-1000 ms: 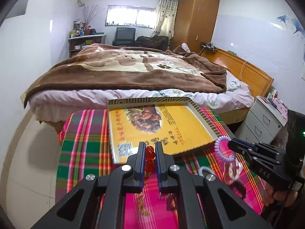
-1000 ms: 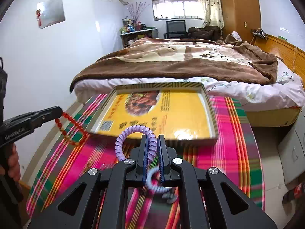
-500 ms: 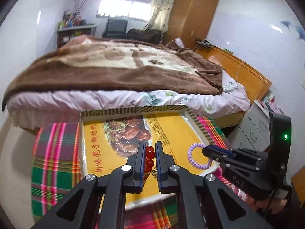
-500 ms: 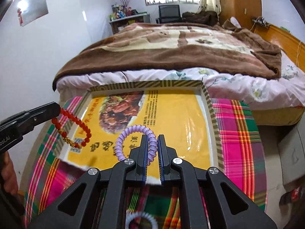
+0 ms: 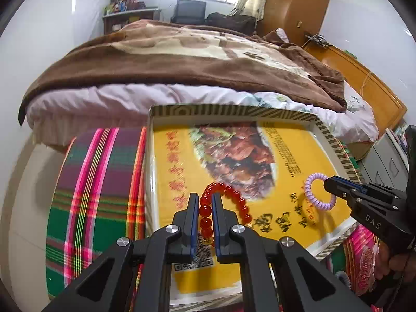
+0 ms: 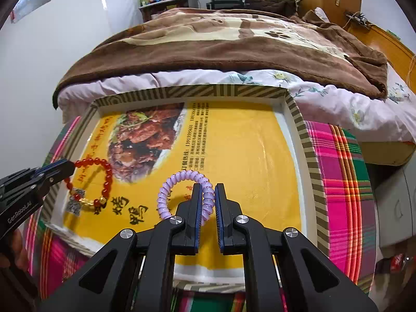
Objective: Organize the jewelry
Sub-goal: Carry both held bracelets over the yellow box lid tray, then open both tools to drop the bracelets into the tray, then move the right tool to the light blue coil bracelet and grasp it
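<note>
Left wrist view: left gripper [image 5: 205, 209] fingers pinch the red bead bracelet [image 5: 225, 204]; the right gripper [image 6: 206, 202] pinches the purple coil band [image 6: 182, 192]. Both hang over the yellow tray [image 6: 293, 109]. Next, I judge: spread the fingers, release.

Red bead bracelet [image 5: 225, 202]: glossy round red beads plus a few gold-coloured ones at its low end, loop intact, hanging above the near-left part of the yellow-lined box [image 5: 338, 153], pinched at one side between the left gripper [image 5: 202, 205] fingers. Lilac spiral coil bracelet [image 6: 187, 192]: plastic phone-cord style ring, round loop, held upright over the box's near-middle, one side clamped in the right gripper [image 6: 207, 200]. The two are well apart; whether either touches the box floor can't be told.
</note>
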A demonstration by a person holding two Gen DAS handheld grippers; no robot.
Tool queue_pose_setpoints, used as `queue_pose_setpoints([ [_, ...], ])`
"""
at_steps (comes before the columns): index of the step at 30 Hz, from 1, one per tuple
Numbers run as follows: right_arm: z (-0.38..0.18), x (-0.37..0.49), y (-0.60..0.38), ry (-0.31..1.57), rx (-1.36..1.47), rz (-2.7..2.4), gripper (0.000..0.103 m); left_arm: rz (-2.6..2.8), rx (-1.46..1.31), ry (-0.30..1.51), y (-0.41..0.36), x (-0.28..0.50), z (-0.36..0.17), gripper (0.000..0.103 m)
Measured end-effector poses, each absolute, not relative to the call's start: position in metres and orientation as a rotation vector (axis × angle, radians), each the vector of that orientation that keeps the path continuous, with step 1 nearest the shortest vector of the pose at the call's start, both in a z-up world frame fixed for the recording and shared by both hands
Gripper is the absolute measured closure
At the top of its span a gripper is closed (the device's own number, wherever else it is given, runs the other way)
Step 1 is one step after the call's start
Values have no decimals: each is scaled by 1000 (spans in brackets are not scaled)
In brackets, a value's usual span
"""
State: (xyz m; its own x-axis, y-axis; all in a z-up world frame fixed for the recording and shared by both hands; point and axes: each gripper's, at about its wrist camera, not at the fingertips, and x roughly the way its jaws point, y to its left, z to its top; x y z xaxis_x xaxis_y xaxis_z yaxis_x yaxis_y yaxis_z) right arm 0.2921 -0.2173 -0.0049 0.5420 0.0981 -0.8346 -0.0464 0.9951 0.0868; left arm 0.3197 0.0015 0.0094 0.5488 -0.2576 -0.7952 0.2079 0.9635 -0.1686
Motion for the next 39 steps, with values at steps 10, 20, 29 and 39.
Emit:
queue_pose_setpoints([
  [10, -13, 297, -212, 1022, 45, 79, 93, -243, -64, 970, 9, 320, 2, 76],
  [20, 10, 274, -224, 972, 46, 81, 69, -267, -55, 928, 11, 294, 21, 40],
  [29, 31, 223, -246, 915, 74, 107, 69, -302, -51, 879, 20, 247, 39, 38],
  [39, 14, 150, -226, 967, 2, 302, 69, -337, -56, 851, 29, 176, 41, 33],
])
